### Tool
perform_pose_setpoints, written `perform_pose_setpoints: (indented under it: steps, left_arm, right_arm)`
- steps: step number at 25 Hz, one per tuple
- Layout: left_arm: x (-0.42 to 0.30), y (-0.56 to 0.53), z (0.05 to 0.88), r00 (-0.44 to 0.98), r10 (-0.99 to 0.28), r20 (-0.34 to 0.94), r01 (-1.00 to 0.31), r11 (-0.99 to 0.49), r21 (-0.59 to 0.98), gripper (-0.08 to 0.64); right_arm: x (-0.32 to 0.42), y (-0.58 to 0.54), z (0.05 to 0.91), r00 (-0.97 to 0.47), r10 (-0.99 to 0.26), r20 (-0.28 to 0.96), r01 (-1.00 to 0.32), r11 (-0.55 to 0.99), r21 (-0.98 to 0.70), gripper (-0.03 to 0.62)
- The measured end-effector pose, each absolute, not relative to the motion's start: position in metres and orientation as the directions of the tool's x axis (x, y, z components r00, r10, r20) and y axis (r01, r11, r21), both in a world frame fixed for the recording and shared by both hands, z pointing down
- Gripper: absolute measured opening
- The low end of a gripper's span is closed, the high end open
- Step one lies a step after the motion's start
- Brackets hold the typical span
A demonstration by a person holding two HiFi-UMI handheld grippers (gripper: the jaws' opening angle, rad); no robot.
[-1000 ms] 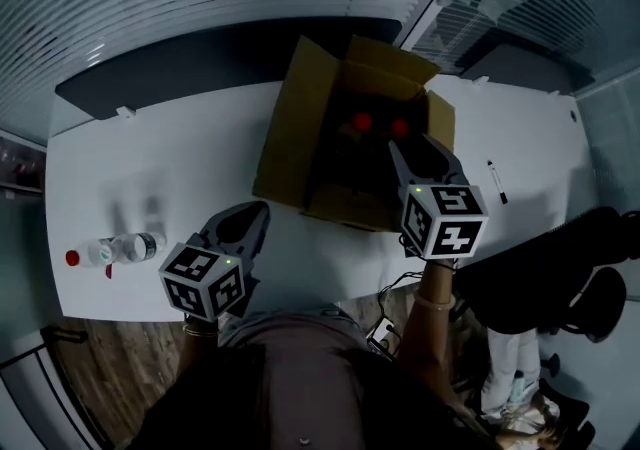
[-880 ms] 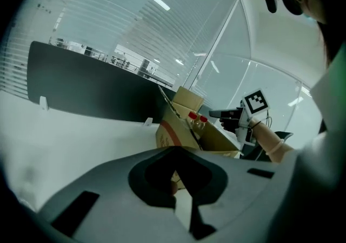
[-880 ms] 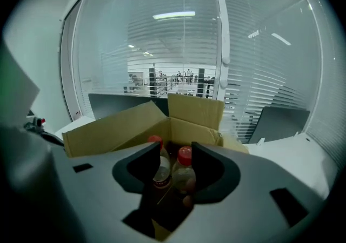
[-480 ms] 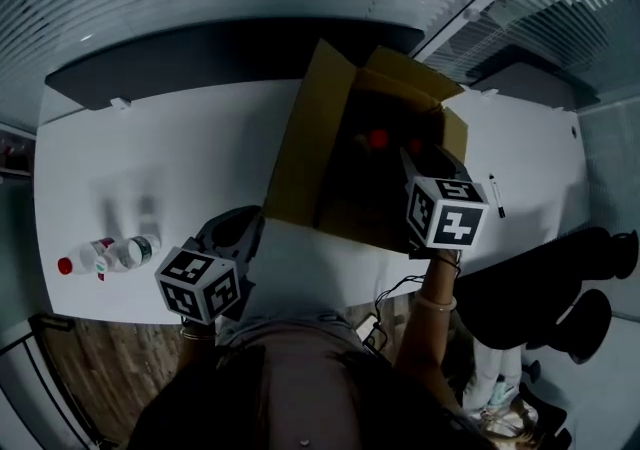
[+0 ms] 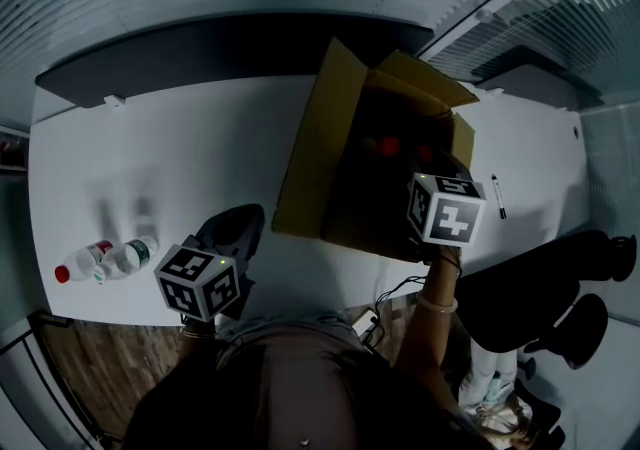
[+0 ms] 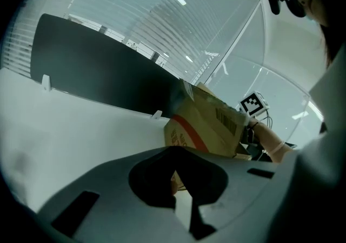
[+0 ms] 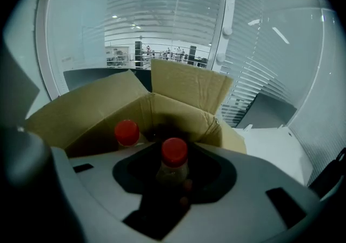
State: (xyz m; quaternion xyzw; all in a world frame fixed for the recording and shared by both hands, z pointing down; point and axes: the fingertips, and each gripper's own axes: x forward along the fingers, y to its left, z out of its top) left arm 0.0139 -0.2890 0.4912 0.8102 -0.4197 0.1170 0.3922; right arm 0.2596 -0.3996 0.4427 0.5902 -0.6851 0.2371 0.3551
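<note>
An open cardboard box (image 5: 305, 163) stands on the white table (image 5: 170, 153). Two red-capped bottles stand inside it. My right gripper (image 7: 174, 155) reaches into the box, open, with one bottle (image 7: 174, 162) upright between its jaws; whether they touch it is unclear. The second bottle (image 7: 127, 133) stands just to its left. In the head view the right marker cube (image 5: 445, 208) hangs over the box's near right corner. My left gripper (image 5: 240, 223) hovers low over the table left of the box, shut and holding nothing. Two more bottles (image 5: 105, 260) lie at the table's left end.
A black partition (image 5: 220, 43) runs along the table's far edge. A pen (image 5: 497, 193) lies right of the box. A dark office chair (image 5: 545, 273) is off the table's right front corner. A cable (image 5: 400, 288) hangs at the near edge. Glass walls with blinds stand behind.
My right gripper has moved forward and down into the box, so one red-capped bottle now stands between its jaws. The left gripper has stayed about where it was.
</note>
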Motion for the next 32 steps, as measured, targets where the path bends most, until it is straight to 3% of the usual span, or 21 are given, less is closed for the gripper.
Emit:
perform_pose_setpoints:
  steps: [22,32]
  left_arm:
    - [0.028,-0.263,0.464,0.626,-0.608,0.488,-0.772,-0.396,0.497,0.006]
    - [0.039,-0.231,0.437,0.644,-0.632,0.431,-0.758,-0.448,0.475,0.006]
  right_arm:
    - [0.267,-0.372,0.371,-0.102,-0.768,0.633,-0.959,0.244,0.142,0.17]
    - [0.249,-0.329,0.302,-0.183,-0.84,0.511,-0.942,0.298,0.153,0.17]
